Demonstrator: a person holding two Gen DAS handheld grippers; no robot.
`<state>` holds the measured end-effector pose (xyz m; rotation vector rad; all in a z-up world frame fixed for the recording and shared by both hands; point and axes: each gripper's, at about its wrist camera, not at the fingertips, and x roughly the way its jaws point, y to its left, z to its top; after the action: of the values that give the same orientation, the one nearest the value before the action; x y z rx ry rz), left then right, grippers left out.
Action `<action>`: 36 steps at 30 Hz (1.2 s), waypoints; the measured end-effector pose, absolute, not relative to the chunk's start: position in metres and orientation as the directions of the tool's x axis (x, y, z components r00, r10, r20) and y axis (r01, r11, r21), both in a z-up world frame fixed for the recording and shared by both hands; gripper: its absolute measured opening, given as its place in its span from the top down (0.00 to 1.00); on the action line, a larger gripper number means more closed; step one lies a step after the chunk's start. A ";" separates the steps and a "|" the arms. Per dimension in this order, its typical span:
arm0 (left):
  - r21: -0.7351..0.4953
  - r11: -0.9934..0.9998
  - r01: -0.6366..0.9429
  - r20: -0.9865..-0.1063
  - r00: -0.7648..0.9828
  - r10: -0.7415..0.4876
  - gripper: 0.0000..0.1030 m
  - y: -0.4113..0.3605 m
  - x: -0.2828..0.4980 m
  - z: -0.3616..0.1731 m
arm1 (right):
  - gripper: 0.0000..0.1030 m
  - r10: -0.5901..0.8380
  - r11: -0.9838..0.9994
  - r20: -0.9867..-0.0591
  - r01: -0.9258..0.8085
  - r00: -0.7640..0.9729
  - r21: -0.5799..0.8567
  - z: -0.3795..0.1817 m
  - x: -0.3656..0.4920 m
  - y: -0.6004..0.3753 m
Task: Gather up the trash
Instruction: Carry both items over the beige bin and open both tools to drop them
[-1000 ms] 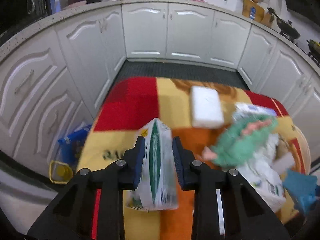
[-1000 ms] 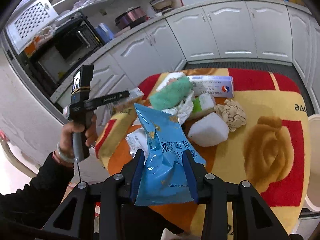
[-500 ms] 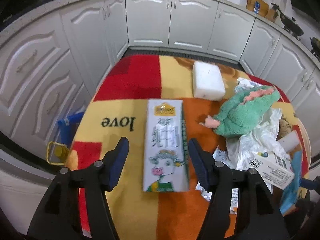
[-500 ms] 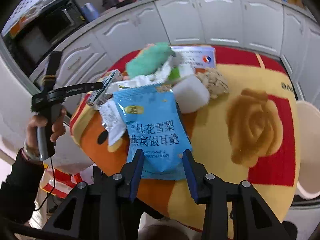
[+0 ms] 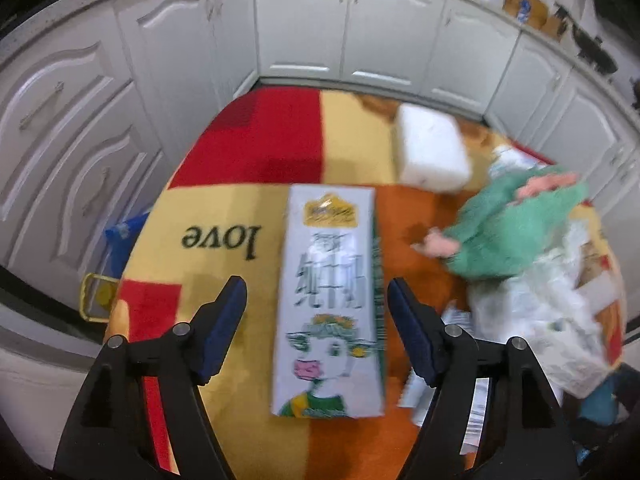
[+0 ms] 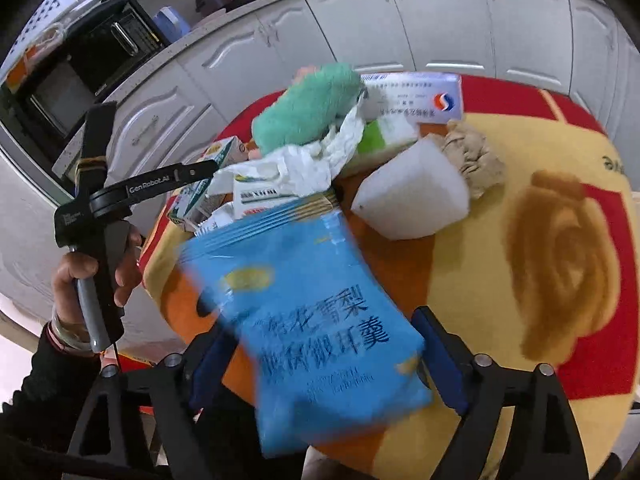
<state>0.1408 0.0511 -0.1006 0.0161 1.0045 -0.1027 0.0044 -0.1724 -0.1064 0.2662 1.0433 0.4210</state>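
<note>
A white milk carton (image 5: pixel 328 300) with a cartoon figure lies flat on the red, yellow and orange tablecloth (image 5: pixel 248 160). My left gripper (image 5: pixel 314 284) straddles the carton; its jaws are opening and neither pad touches it. In the right wrist view a blurred blue snack bag (image 6: pixel 312 312) sits at the table's near edge between the jaws of my right gripper (image 6: pixel 320 328). Those jaws are opening too, and the bag looks loose. A hand (image 6: pixel 96 268) holds the left gripper (image 6: pixel 192 170) over the carton (image 6: pixel 188 200).
A trash heap covers the table's middle: a green plush cloth (image 6: pixel 308 108), crumpled white plastic (image 6: pixel 312 160), a white foam block (image 6: pixel 416 196), a medicine box (image 6: pixel 416 98) and brown crumpled paper (image 6: pixel 472 152). White cabinets (image 5: pixel 304 28) ring the table. A blue bag (image 5: pixel 124 236) lies on the floor.
Both grippers opened and sank toward the table. The milk carton left the left jaws and now lies flat on the cloth. The blue bag came loose from the right jaws.
</note>
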 end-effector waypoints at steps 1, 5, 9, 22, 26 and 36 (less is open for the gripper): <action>-0.043 0.995 0.091 -0.843 0.532 -0.085 0.41 0.053 0.140 -0.102 | 0.32 0.458 0.889 -0.773 -0.211 0.439 0.407 -0.106 0.002 -0.172; -0.073 0.993 0.095 -0.826 0.552 -0.113 0.50 0.056 0.128 -0.088 | 0.37 0.458 0.889 -0.759 -0.243 0.463 0.389 -0.092 -0.013 -0.179; -0.050 0.989 0.136 -0.776 0.619 -0.125 0.50 0.042 0.106 -0.052 | 0.37 0.455 0.890 -0.730 -0.248 0.510 0.382 -0.069 -0.029 -0.197; -0.126 0.868 0.480 -0.714 0.564 -0.416 0.50 -0.105 0.036 0.018 | 0.37 0.224 0.946 -0.719 0.030 0.658 0.322 -0.053 -0.065 -0.323; -0.160 0.815 0.558 -0.744 0.474 -0.471 0.50 -0.174 0.025 0.009 | 0.37 0.079 0.952 -0.750 0.175 0.657 0.253 -0.067 -0.072 -0.376; -0.180 0.754 0.632 -0.794 0.359 -0.490 0.50 -0.307 0.026 -0.033 | 0.37 0.020 0.878 -0.775 0.360 0.631 0.316 -0.099 -0.066 -0.479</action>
<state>0.0259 -0.3073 -0.0326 0.1665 0.9612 -0.7277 -0.0658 -0.4786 -0.0994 0.4744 0.8734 -0.2030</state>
